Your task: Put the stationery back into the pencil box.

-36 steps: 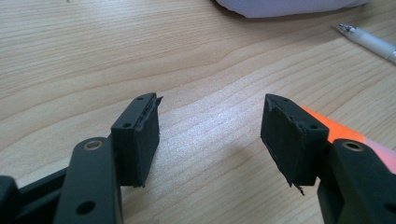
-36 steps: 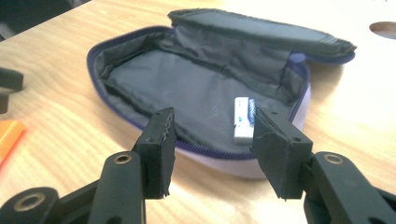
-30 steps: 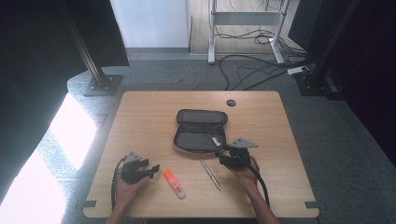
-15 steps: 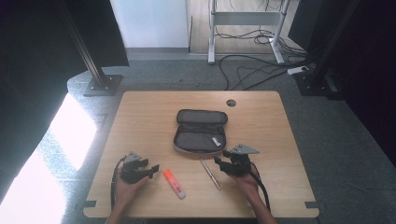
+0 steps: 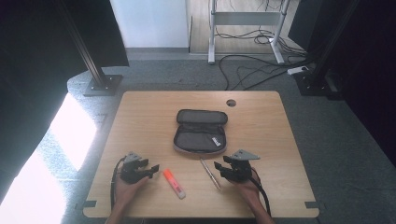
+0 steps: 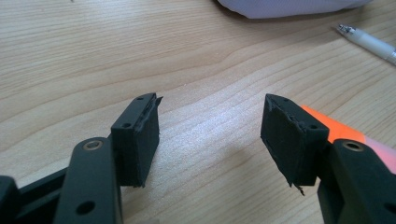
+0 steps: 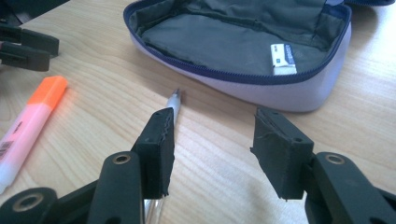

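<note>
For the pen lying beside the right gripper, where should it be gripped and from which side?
Probably mid-barrel, from straight above. The pen lies flat on the table, free of the open pencil case, so jaws set across its slim barrel can close on both long sides. The right gripper is open, with the pen passing under one jaw rather than between the two.

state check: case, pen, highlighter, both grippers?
pencil case: unzipped, lid folded back, inside looks empty.
pen: flat on the table, outside the case, beside the right gripper.
highlighter: capped, flat on the table, not gripped.
left gripper: open, nothing between the jaws.
right gripper: open, low over the table, pen under its left jaw, not gripped.
</note>
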Available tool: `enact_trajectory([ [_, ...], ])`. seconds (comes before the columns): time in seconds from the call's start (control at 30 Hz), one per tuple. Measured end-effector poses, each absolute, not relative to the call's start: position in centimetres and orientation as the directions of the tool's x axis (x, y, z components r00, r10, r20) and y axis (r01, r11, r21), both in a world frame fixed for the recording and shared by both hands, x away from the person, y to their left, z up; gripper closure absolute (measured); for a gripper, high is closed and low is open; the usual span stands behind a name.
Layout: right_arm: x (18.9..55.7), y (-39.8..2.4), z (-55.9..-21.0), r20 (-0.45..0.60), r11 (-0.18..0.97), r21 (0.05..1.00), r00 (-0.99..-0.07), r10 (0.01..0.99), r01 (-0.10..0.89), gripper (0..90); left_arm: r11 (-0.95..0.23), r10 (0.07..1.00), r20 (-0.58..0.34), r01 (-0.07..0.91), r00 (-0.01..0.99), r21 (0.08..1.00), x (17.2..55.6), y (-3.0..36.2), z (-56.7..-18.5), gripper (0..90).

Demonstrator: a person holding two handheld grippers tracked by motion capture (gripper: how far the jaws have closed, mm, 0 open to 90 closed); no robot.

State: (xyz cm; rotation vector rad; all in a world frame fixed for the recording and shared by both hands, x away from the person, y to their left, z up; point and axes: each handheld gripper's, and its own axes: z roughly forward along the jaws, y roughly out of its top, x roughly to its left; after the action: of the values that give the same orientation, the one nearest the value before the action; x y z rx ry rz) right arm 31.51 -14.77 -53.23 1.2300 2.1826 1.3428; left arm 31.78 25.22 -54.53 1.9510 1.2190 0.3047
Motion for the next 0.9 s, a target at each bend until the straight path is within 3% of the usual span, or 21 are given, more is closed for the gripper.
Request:
enact_trajectory([
  [0.9,29.9,-11.5,-54.5,0.147,0.282,0.813,-0.648,0.747,0.509,48.0,-0.217,0.842,-0.198,0.652,0.501,0.726,31.9,25.3,-54.6,37.7],
])
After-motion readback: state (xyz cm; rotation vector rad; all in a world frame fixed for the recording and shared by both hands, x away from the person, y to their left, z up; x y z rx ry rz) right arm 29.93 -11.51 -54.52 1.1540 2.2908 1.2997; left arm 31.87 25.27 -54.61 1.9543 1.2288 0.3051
